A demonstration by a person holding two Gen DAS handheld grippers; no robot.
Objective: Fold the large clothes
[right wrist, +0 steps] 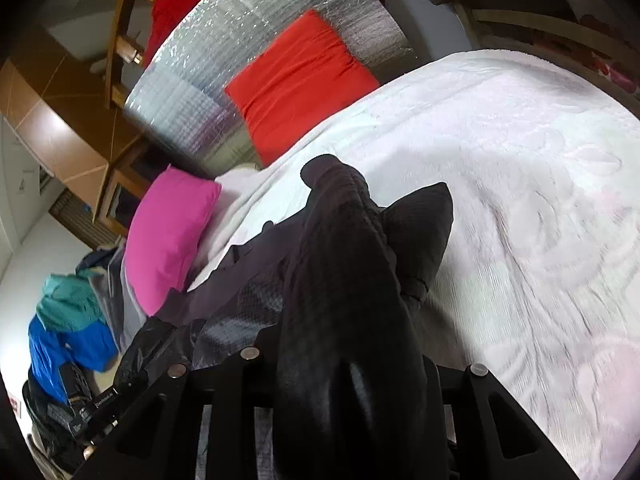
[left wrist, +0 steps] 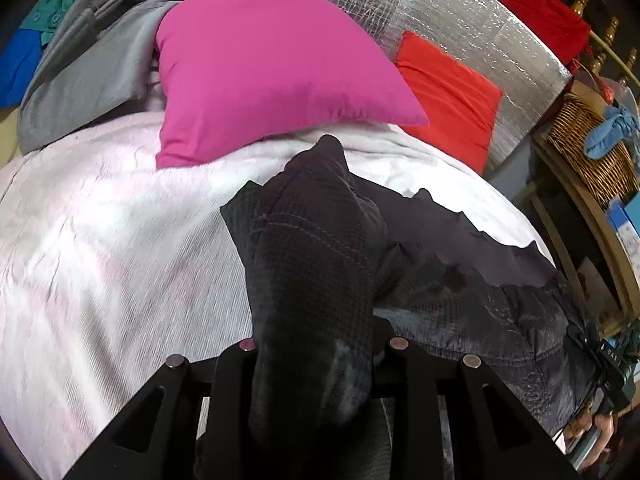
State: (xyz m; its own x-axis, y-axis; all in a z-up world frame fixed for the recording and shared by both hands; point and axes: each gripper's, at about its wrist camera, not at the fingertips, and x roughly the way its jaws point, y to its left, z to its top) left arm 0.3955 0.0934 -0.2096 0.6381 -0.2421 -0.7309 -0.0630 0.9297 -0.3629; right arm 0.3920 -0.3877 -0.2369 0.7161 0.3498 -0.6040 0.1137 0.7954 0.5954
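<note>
Dark waffle-textured garment (left wrist: 320,264) fills the space between the fingers of the left tool (left wrist: 320,348), which is clamped on a bunched fold of it. From there the cloth trails off to that tool's right across the white bedspread (left wrist: 100,240). The right tool (right wrist: 344,360) is likewise clamped on a gathered ridge of the same garment (right wrist: 344,264), the rest of which spreads to its left over the bedspread (right wrist: 520,200). Ahead of the left tool lies a pink pillow (left wrist: 260,68), with a red pillow (left wrist: 448,96) beyond it to the right against a silver foil panel (left wrist: 460,20).
</note>
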